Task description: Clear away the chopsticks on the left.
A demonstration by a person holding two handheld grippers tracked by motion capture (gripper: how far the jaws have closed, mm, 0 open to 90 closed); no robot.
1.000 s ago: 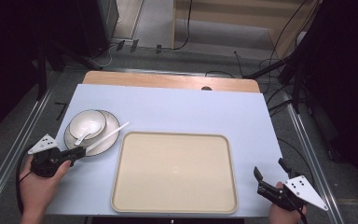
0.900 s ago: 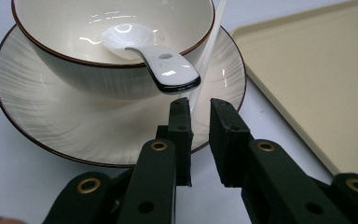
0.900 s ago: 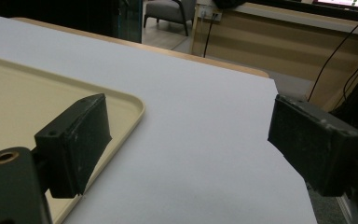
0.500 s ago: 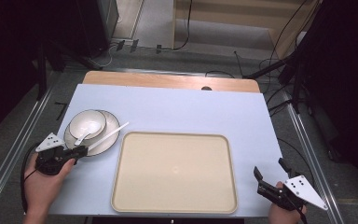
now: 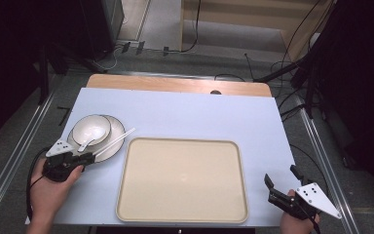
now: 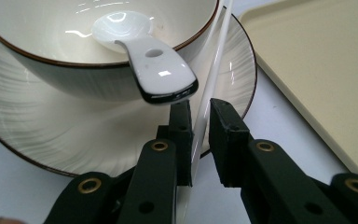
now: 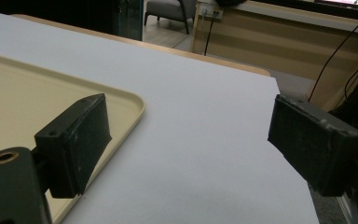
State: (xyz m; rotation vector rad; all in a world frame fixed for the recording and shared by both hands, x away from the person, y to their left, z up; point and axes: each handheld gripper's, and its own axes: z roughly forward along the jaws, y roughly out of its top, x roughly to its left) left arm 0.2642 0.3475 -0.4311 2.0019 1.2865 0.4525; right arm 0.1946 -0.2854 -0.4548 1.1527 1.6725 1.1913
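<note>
No readable writing anywhere. Left gripper (image 6: 199, 116) jaws nearly together around white chopstick (image 6: 210, 88), grip unclear; right gripper (image 7: 186, 140) jaws wide apart.

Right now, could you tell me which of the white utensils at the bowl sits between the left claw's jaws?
The thin white chopstick, leaning across the plate's rim. The broad spoon rests in the bowl, above the left claw.

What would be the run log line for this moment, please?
left gripper: jaws around white chopstick on plate | right gripper: open, idle beside tray | spoon: in bowl
</note>
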